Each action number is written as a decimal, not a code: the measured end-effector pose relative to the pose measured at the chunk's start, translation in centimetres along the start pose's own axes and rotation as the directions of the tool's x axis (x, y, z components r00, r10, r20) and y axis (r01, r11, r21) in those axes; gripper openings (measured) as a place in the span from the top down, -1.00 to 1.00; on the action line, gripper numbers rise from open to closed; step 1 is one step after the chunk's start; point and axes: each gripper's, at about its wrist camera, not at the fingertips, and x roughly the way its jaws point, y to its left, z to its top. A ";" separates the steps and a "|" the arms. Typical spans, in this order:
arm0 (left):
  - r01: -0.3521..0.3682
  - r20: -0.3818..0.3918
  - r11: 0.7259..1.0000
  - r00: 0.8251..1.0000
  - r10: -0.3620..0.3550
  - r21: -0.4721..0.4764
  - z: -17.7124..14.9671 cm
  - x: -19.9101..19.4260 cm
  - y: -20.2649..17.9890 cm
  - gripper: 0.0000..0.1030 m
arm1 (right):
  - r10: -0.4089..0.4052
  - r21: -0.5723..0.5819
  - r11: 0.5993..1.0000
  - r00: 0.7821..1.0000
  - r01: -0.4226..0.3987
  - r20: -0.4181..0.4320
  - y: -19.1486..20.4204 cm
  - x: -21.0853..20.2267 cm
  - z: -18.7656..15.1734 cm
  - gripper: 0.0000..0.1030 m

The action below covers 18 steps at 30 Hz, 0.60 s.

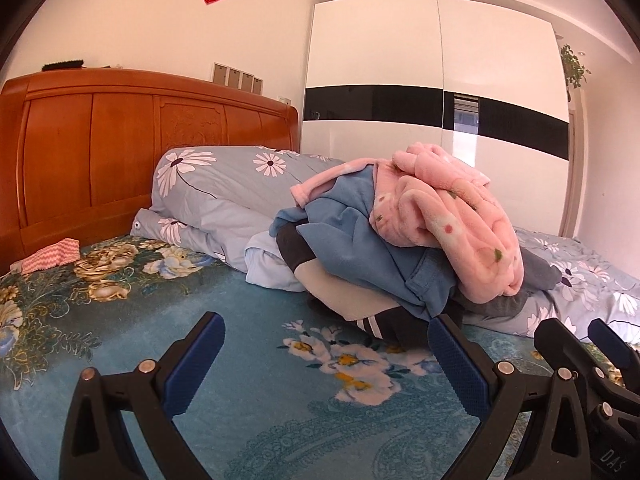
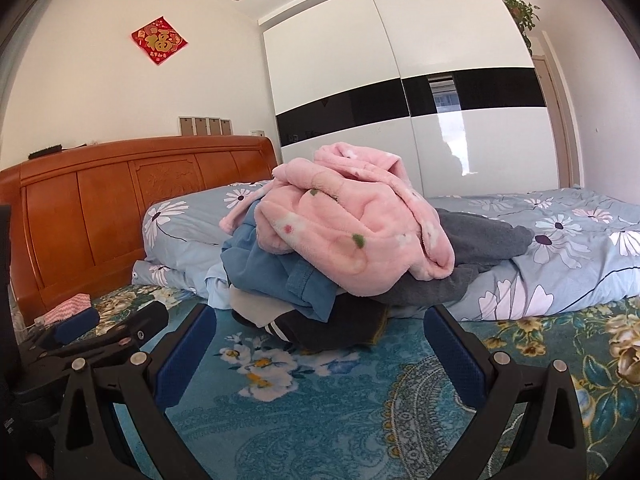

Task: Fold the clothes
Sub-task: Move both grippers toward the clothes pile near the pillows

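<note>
A heap of clothes lies on the bed ahead of both grippers. On top is a fluffy pink garment [image 1: 452,216] [image 2: 356,232] with small flowers. Under it are a blue garment [image 1: 372,252] [image 2: 276,272], a dark piece with white stripes [image 1: 380,324] [image 2: 320,328] and a grey garment [image 2: 480,240]. My left gripper [image 1: 326,344] stands open just short of the heap, nothing between its fingers. My right gripper [image 2: 320,332] is open too, its blue pads either side of the heap's near edge. Each gripper shows in the other's view: the right gripper [image 1: 576,340], the left gripper [image 2: 116,320].
The bed has a teal floral blanket [image 1: 280,420] [image 2: 340,420]. A folded blue daisy-print duvet [image 1: 224,184] [image 2: 560,248] lies behind the heap. A wooden headboard [image 1: 100,148] stands at the left, with a pink zigzag cloth [image 1: 52,260] near it. A white wardrobe [image 1: 432,80] is behind.
</note>
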 end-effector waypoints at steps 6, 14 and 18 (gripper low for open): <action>-0.016 0.019 1.000 1.000 0.016 -0.020 -0.5 -0.3 0.1 -1.00 | 0.006 0.017 1.000 1.000 -0.006 -0.023 -0.5 0.2 -0.4 -1.00; -0.002 0.010 0.999 1.000 0.002 -0.044 -1.1 -0.5 1.1 -1.00 | 0.015 0.020 1.000 0.999 -0.014 -0.043 0.1 0.1 -0.8 -1.00; 0.004 -0.001 0.999 1.000 -0.004 -0.036 -1.4 -0.6 1.9 -1.00 | 0.020 0.003 1.000 0.998 -0.020 -0.061 0.6 0.2 -1.1 -1.00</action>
